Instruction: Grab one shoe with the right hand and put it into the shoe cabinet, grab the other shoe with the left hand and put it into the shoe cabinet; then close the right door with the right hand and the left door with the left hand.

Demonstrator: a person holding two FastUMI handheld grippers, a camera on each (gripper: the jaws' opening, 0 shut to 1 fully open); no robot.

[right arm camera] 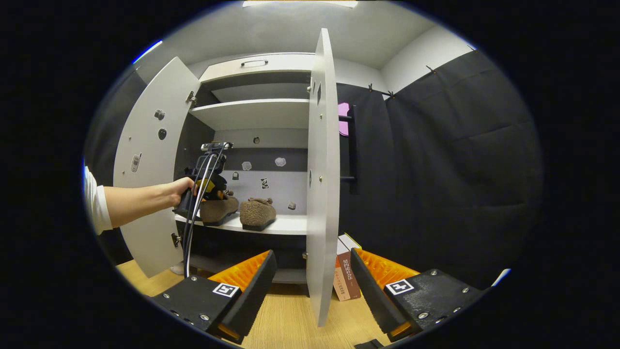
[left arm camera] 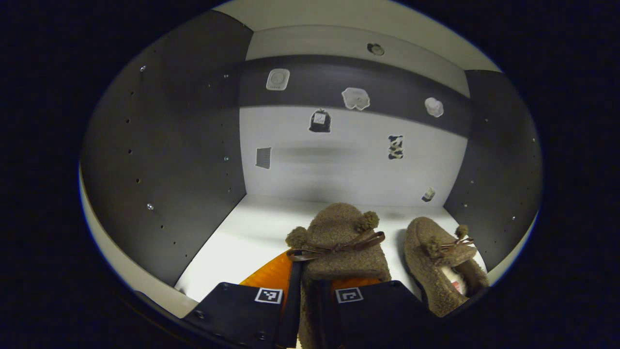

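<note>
Your left gripper (left arm camera: 310, 303) is inside the shoe cabinet (left arm camera: 164, 160), its two fingers clamped on the heel of a brown fuzzy shoe (left arm camera: 339, 247); the shoe points toward the back wall, its bow and two pompoms facing you; just to its right the other shoe (left arm camera: 438, 261) lies on the white shelf (left arm camera: 242, 237), apart from it and near the dark right wall; small stickers (left arm camera: 356, 98) dot the back wall

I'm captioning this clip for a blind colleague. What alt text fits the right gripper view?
An open hand-held gripper faces a white shoe cabinet with both doors open. On its shelf sit two fuzzy brown slippers, the left one held by another hand-held gripper in a person's hand.
</note>
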